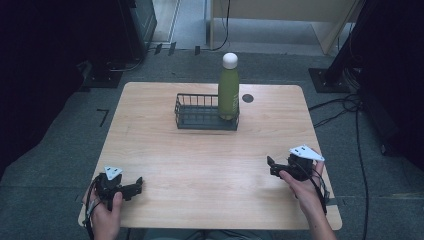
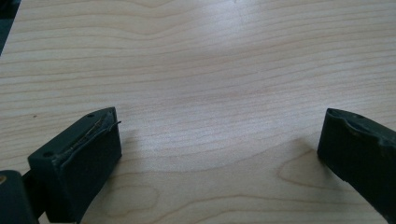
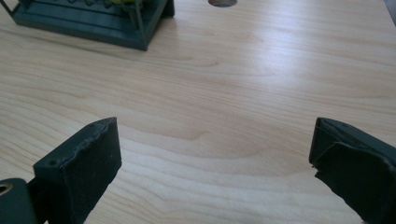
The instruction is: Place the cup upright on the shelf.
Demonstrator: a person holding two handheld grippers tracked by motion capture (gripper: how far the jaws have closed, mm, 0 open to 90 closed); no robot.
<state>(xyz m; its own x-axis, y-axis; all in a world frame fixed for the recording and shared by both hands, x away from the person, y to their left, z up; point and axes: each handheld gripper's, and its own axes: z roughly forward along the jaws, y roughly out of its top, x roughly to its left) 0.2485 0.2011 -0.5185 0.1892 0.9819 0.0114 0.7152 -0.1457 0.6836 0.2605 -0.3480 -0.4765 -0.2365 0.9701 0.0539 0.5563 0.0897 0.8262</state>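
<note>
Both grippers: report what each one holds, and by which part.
Nothing is held. The left gripper and right gripper both stand open over bare table; the green bottle stands untouched in the basket.

Green bottle (image 1: 228,92) with white cap (image 1: 229,60), dark wire basket (image 1: 200,119), pale wood-grain table (image 1: 200,160)

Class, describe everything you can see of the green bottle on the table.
The bottle is tall and slim, olive green with a rounded white cap, smooth and perhaps metal. It stands upright in the right end of a dark wire basket at the far middle of the wooden table. Neither gripper touches it.
</note>
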